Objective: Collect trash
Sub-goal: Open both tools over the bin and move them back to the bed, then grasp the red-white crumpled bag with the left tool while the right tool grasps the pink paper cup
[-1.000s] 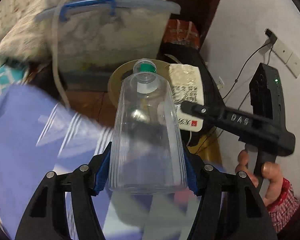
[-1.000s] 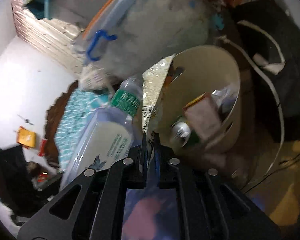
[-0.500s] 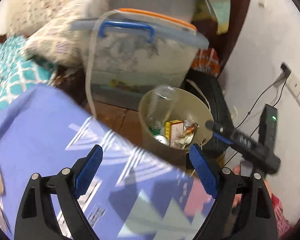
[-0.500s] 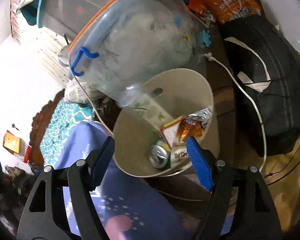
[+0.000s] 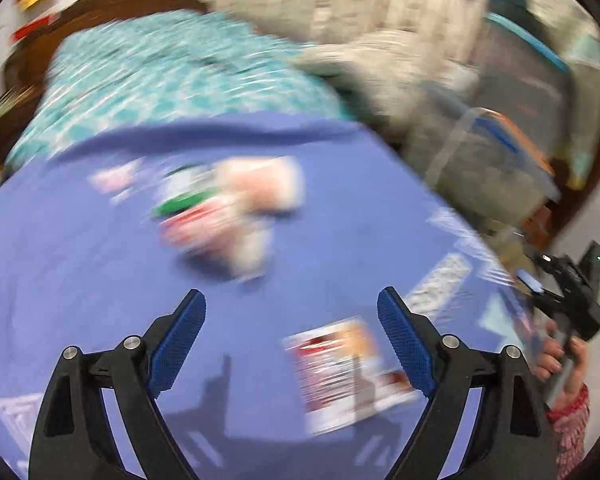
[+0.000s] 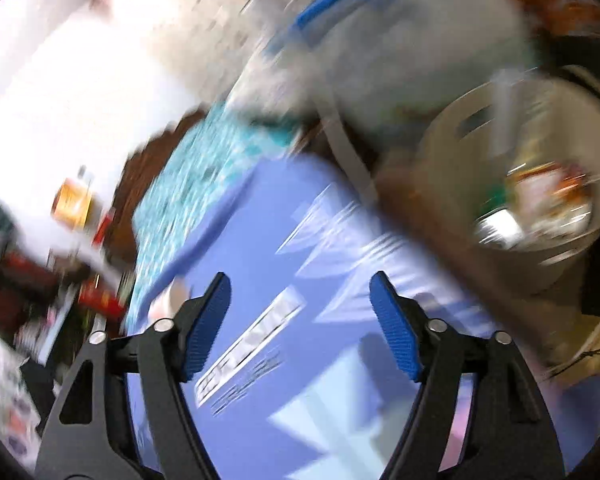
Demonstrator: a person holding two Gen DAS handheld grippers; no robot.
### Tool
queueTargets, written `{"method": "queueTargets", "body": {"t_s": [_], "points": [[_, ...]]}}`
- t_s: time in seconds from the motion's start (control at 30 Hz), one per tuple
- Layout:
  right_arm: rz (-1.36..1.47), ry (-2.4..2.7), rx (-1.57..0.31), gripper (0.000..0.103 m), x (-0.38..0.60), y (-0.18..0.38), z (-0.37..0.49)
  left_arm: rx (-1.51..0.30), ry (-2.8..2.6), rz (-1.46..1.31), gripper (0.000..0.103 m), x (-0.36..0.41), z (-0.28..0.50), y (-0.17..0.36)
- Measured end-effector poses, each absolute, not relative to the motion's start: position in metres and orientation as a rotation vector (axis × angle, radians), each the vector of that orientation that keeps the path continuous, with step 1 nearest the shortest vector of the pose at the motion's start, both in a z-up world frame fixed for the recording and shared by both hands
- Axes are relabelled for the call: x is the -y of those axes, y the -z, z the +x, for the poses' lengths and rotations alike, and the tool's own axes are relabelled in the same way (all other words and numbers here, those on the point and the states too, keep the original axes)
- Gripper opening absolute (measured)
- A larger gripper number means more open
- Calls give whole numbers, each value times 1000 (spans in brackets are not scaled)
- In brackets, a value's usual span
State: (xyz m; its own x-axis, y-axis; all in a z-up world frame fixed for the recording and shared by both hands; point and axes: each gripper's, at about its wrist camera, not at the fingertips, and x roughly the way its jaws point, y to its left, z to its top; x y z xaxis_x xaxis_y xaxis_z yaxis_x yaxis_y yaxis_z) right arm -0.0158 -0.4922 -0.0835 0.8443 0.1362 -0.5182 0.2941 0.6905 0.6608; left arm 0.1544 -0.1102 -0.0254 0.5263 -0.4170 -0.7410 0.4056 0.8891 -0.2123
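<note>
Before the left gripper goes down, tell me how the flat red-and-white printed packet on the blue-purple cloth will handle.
The flat red-and-white printed packet looks thin and sheet-like, so probably light and floppy. It lies flush on the soft blue-purple cloth, so the pads may pinch fabric too. Blur hides its finish; likely slick.

A home bedroom: patterned bedding (image 5: 172, 80), stacked storage bins (image 6: 400, 40), a wastebasket (image 6: 452, 152).

A blue cloth (image 5: 100, 300) is covering the bed, a teal quilt (image 5: 160, 80) lying beyond it; white wall (image 6: 80, 80) is glaring, all blurred.
</note>
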Motion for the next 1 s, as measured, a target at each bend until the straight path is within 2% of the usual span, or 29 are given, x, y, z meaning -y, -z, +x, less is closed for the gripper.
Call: {"method": "queueTargets", "body": {"t_s": [0.2, 0.57, 0.6, 0.63, 0.67, 0.7, 0.73, 0.87, 1.0], "points": [[783, -147, -766, 63, 396, 99, 73, -911, 354, 16, 83, 65, 176, 48], [702, -330, -904, 58, 319, 102, 247, -885, 381, 5, 88, 110, 246, 53], [701, -339, -910, 56, 318, 103, 260, -898, 371, 10, 87, 112, 252, 57], [700, -351, -918, 46, 315, 105, 268, -906, 367, 10, 82, 113, 255, 60], [699, -367, -931, 32, 311, 108, 276, -918, 372, 6, 76, 113, 257, 64], [695, -376, -945, 30, 306, 111, 281, -934, 400, -10, 60, 113, 260, 68], [693, -373, -954, 29, 302, 116, 282, -943, 420, -22, 54, 112, 260, 70], [736, -405, -918, 12, 301, 104, 258, -931, 410, -9, 50, 98, 245, 68], [685, -399, -870, 9, 307, 84, 201, -954, 432, -69, 50, 73, 216, 68]]}}
